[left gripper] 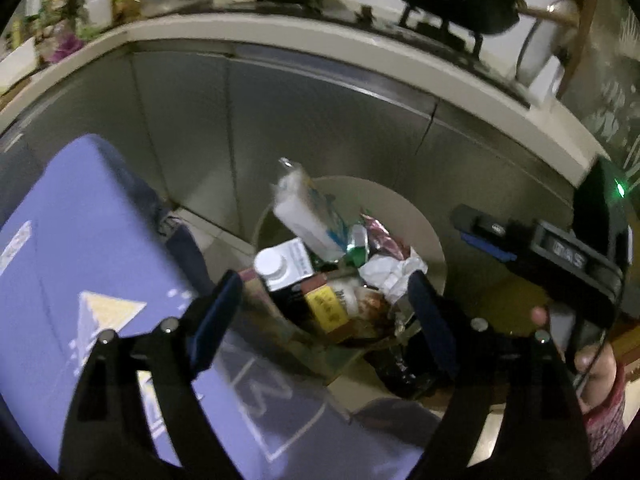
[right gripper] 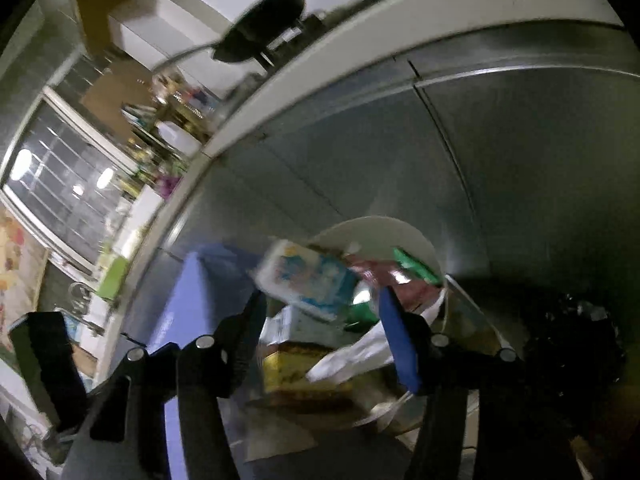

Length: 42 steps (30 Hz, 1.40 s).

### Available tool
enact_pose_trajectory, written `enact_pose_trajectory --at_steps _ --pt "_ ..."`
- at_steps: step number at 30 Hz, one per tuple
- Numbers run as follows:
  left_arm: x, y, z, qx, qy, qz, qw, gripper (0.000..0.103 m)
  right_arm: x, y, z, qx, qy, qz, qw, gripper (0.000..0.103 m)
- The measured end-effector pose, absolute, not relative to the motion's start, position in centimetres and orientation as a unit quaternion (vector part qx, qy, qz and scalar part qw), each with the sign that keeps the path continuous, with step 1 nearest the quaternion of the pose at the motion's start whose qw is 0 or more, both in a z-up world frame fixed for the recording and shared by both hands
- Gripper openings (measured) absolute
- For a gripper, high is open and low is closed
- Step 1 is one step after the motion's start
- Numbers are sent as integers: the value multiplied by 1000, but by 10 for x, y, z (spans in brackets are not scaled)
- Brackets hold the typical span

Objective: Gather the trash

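Observation:
A round pale trash bin (left gripper: pixel 424 220) stands on the floor, heaped with rubbish: a white carton with a round cap (left gripper: pixel 280 266), a yellow box (left gripper: pixel 326 306), crumpled white paper (left gripper: pixel 390 274) and green wrappers. A white and blue carton (left gripper: pixel 308 216) (right gripper: pixel 310 280) lies tilted on top of the heap, blurred, with no pad on it. My left gripper (left gripper: pixel 322 284) hangs open over the bin with nothing between its fingers. My right gripper (right gripper: pixel 320 300) is open just short of the blue carton; it also shows at the right in the left wrist view, right gripper (left gripper: pixel 476 230), held by a hand (left gripper: pixel 596 364).
A large purple-blue box (left gripper: pixel 80 260) (right gripper: pixel 200 292) stands against the bin's left side. A black plastic bag (right gripper: pixel 572 340) lies to the bin's right. Steel cabinet doors (left gripper: pixel 300 120) under a pale counter edge (left gripper: pixel 280 28) close off the space behind.

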<state>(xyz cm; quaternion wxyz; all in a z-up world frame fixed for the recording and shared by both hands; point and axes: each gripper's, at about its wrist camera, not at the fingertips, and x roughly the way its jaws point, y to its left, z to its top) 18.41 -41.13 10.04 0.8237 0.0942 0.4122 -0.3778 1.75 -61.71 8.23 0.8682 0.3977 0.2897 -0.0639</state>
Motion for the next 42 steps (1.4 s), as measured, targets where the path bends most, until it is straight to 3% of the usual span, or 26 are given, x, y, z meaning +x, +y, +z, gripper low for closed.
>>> enact_pose_trajectory --at_steps 9,21,42 --pt "136 -363 117 137 368 -306 867 87 -37 -561 90 453 258 -41 852 55" --pt "99 -273 138 140 333 -227 904 97 -59 -480 131 418 273 -52 865 56" --pt "83 -171 148 69 330 -205 919 97 -53 -389 171 358 304 -48 882 56"
